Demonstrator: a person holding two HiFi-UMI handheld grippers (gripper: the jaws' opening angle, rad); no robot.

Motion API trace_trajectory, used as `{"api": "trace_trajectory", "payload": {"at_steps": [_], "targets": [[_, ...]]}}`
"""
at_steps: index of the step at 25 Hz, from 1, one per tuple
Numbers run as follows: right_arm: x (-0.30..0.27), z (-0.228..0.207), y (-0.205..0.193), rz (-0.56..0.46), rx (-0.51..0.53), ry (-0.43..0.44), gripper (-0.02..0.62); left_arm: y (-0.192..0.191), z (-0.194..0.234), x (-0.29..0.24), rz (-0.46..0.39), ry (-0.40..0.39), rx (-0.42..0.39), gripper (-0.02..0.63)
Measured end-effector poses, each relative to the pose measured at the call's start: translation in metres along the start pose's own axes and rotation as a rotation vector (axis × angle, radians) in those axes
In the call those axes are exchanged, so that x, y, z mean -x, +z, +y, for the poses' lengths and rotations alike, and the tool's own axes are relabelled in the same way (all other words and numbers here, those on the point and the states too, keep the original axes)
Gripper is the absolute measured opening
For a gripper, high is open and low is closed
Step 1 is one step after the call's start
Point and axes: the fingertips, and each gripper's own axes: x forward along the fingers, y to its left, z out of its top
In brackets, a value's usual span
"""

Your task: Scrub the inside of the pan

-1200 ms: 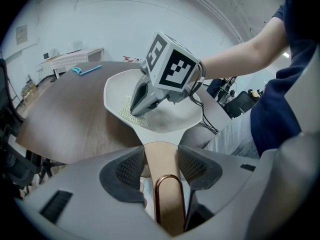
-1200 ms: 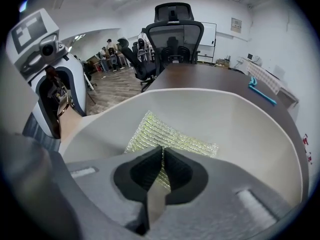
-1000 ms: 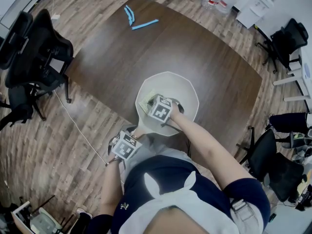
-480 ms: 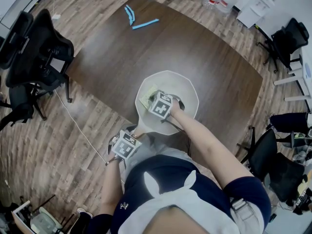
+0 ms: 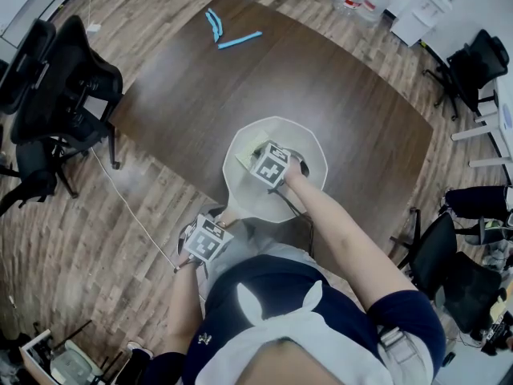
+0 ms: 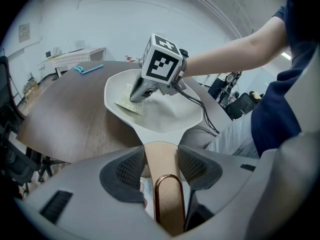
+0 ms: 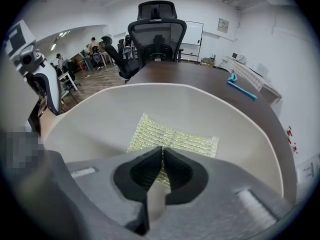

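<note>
Cream-white, the pan [image 5: 314, 149] sits at the near edge of the dark wooden tabletop [image 5: 240, 87], its tan handle [image 6: 159, 151] pointing toward us. We clamp the jaws of our left gripper [image 6: 161, 170] on that handle. Our right gripper [image 7: 162, 156] points down into the pan, jaws pinched together on a glittery yellow-green scrub pad [image 7: 175, 136] lying flat against the pan's inside.

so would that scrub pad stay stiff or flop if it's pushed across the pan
Probably floppy: the scrub pad looks thin and lies flat on the pan wall, pinched at one edge by the right gripper. Likely light; its mesh weave should drag rather than slide.
</note>
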Motion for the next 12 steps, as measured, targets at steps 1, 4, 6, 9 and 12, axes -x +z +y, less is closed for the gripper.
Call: {"api": "trace_trajectory", "payload": {"at_steps": [1,4,6,9,12], "targets": [[0.000,-0.002,-0.001,0.003,-0.005,-0.004,0.012,0.000,0.000,0.000,0.000,0.001,0.000,0.210],[0.001,-0.006,-0.005,0.007,-0.017,-0.010,0.012,0.000,0.000,0.000,-0.001,0.002,0.001,0.210],[0.001,-0.009,-0.006,0.007,-0.024,-0.018,0.012,0.000,0.000,0.000,-0.002,0.003,0.000,0.210],[0.001,-0.014,-0.009,0.015,-0.035,-0.044,0.012,-0.001,0.000,0.000,-0.002,0.004,0.003,0.210],[0.002,-0.019,-0.013,0.035,-0.046,-0.070,0.012,-0.001,0.000,0.000,-0.001,0.004,0.005,0.210]]}}
